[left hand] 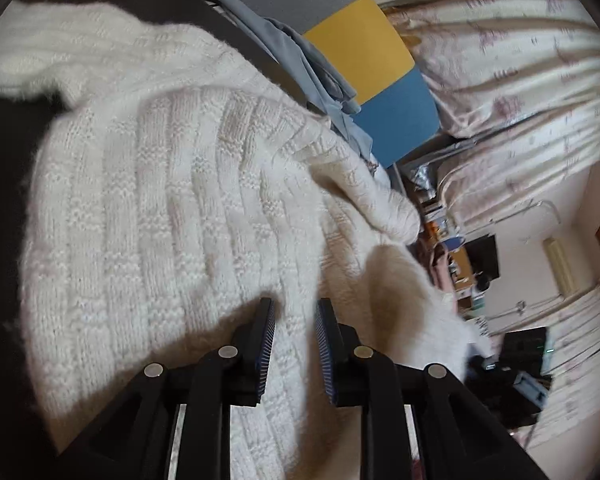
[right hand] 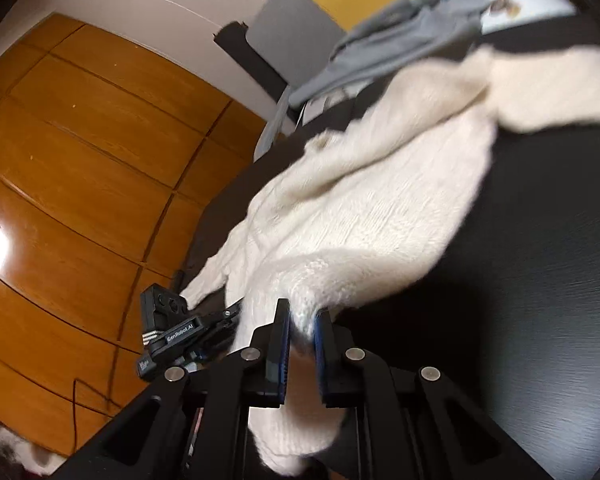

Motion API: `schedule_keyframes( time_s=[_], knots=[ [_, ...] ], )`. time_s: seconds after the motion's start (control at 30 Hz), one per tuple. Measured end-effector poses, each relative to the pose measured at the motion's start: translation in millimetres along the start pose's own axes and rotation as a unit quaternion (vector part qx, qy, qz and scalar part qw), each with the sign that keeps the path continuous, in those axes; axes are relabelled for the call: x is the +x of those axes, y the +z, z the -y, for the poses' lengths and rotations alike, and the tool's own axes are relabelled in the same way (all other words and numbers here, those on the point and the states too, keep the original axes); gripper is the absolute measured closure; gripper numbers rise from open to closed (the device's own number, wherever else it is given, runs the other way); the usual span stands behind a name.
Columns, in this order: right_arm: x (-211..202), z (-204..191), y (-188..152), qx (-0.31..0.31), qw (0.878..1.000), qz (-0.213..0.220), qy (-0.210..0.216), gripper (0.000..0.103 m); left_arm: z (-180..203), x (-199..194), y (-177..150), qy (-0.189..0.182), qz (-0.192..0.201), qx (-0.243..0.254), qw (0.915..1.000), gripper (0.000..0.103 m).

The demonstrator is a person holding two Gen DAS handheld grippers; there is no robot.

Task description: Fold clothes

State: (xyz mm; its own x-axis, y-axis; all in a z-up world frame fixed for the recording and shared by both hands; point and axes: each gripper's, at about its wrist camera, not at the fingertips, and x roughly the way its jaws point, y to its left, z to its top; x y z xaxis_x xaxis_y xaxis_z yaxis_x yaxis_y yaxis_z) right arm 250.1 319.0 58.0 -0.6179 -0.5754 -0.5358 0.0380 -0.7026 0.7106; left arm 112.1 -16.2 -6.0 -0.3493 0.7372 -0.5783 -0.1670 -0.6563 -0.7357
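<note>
The right gripper (right hand: 301, 312) pinches a fold of the white knit sweater (right hand: 364, 216), which lies on the dark table (right hand: 540, 280) toward 12 o'clock. The left gripper (left hand: 296, 304) stands slightly spread, with sweater fabric between its pads, unpressed.

One white sweater (left hand: 172, 200), one grey garment (right hand: 400, 40), two grippers.

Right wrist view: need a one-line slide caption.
Right tool pinching a fold of the white knit sweater spread over the dark table, grey garment heaped at the far edge.
</note>
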Motion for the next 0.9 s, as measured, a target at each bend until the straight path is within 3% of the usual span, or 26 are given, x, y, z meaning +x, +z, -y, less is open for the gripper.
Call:
schedule_keyframes(
  time_s=[0.13,0.3,0.47,0.57,0.6,0.67,0.73,0.8,0.87,0.9],
  knots=[
    [-33.0,5.2,1.3,-0.032,0.997,0.007,-0.076,0.092,13.4,-0.6,-9.3,0.040,0.000,0.062,0.9973,0.082],
    [-55.4,45.9,-16.9,-0.046,0.979,-0.035,-0.195,0.094,24.6,-1.1,-19.6,0.070,0.001,0.124,0.9898,0.082],
    [-44.8,79.8,-27.3,-0.027,0.973,-0.072,-0.216,0.091,25.7,-5.6,-19.4,0.080,-0.011,0.125,0.9889,0.082],
    [-51.8,75.4,-15.6,-0.040,0.975,-0.049,-0.215,0.090,31.6,-9.8,-13.2,0.087,-0.017,0.120,0.9888,0.082],
    [-55.2,72.6,-10.5,-0.046,0.975,-0.037,-0.214,0.084,35.8,-10.7,-9.5,0.090,-0.014,0.127,0.9877,0.082],
    [-64.6,64.7,4.7,-0.060,0.973,-0.006,-0.222,0.057,42.8,-13.6,-1.0,0.096,-0.006,0.144,0.9849,0.082],
    [-68.2,60.7,23.3,-0.069,0.970,0.017,-0.231,0.048,45.7,-18.3,12.7,0.102,0.005,0.155,0.9825,0.082],
    [-61.5,60.0,47.7,-0.080,0.964,0.031,-0.251,0.048,45.6,-21.6,31.9,0.120,0.021,0.162,0.9793,0.082],
    [-53.5,59.9,71.3,-0.095,0.955,0.036,-0.278,0.063,41.2,-19.7,55.2,0.151,0.032,0.159,0.9751,0.082],
    [-44.1,60.6,86.4,-0.107,0.949,0.037,-0.293,0.065,38.2,-18.6,66.5,0.164,0.037,0.155,0.9735,0.082]
  ],
)
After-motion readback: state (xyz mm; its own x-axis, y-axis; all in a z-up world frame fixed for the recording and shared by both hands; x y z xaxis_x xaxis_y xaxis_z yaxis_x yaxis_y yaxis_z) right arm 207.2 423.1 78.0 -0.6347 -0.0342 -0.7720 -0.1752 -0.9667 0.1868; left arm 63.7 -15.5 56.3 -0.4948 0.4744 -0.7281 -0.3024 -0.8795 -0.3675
